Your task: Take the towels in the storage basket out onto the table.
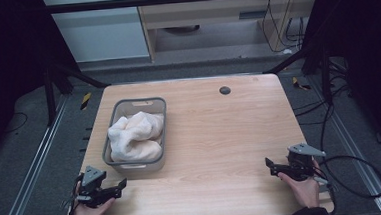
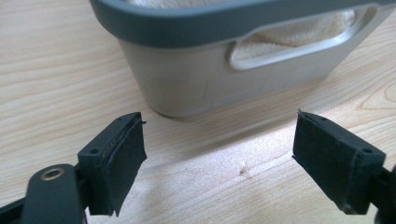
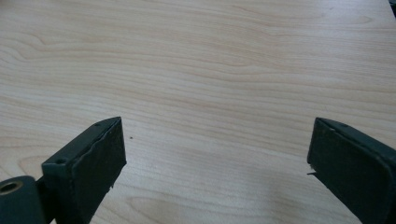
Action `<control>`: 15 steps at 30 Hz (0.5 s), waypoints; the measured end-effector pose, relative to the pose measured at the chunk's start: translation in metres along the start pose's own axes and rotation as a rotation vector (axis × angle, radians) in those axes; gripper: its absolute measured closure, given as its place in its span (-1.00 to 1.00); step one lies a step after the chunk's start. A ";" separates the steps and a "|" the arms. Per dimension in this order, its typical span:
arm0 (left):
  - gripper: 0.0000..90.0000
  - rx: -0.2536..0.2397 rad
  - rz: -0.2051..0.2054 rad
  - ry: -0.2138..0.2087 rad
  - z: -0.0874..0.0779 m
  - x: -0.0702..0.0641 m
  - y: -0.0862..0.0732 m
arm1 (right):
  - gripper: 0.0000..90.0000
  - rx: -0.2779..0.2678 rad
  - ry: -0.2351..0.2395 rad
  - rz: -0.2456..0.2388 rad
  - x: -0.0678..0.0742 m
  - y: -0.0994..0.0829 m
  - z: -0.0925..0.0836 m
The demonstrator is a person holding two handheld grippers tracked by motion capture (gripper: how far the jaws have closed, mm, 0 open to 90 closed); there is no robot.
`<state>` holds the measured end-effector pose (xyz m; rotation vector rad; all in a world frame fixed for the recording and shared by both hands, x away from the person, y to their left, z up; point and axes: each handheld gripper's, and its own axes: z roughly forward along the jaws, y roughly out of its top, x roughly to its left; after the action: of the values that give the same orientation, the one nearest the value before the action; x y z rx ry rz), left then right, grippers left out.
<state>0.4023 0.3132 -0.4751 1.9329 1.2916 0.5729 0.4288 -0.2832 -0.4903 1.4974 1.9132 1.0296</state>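
Observation:
A grey plastic basket stands on the left half of the wooden table, with a cream-white towel bunched inside it. My left gripper rests near the table's front left corner, just in front of the basket, jaws wide open and empty. In the left gripper view the basket's near wall with its handle slot rises close ahead of my left gripper, and the towel shows through the slot. My right gripper sits at the front right, open, pointing left. In the right gripper view my right gripper hovers over bare wood.
A small dark round cap sits in the tabletop near its far edge. A black cable loops off the table's right side. Metal frame rails and dark floor surround the table.

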 end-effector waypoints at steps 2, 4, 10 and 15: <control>-0.64 -0.008 -0.008 -0.002 -0.002 0.000 0.001 | -0.95 -0.004 -0.003 -0.002 0.000 0.000 -0.002; -0.64 -0.023 -0.016 -0.005 -0.005 0.000 0.002 | -0.96 -0.006 0.001 -0.006 0.000 0.000 -0.003; -0.64 -0.036 -0.021 -0.015 -0.010 -0.002 0.006 | -0.99 -0.034 -0.014 0.010 -0.002 0.000 -0.011; -0.64 -0.060 -0.017 -0.026 -0.016 -0.004 0.012 | -0.85 -0.020 -0.025 -0.043 0.001 -0.001 -0.010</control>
<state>0.3963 0.3120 -0.4551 1.8728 1.2597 0.5702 0.4205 -0.2850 -0.4855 1.4452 1.9044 1.0036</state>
